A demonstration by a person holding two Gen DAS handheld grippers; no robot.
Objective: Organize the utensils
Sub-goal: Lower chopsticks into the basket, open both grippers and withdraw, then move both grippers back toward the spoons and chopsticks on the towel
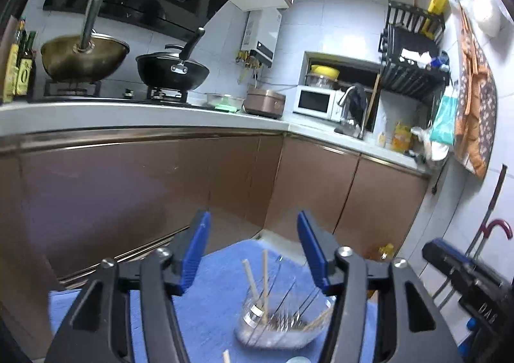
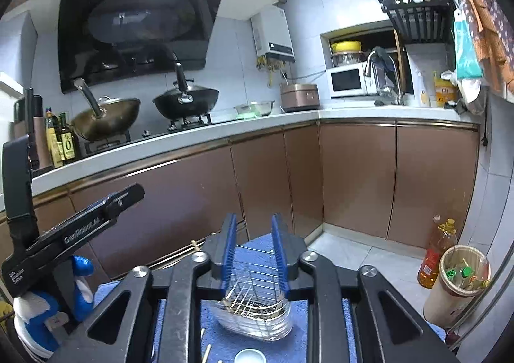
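Both grippers' fingers [image 1: 196, 254] [image 2: 228, 250] parted, gripping nothing.

Dim bluish kitchen, overhead glare, fisheye-bent edges, slight motion blur.

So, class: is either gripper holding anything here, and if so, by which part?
Nothing is held. The left gripper and right gripper both stand open above the utensil holder, pads touching nothing.

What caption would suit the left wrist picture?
Open left gripper above a wire utensil holder with chopsticks on a blue cloth, kitchen behind.
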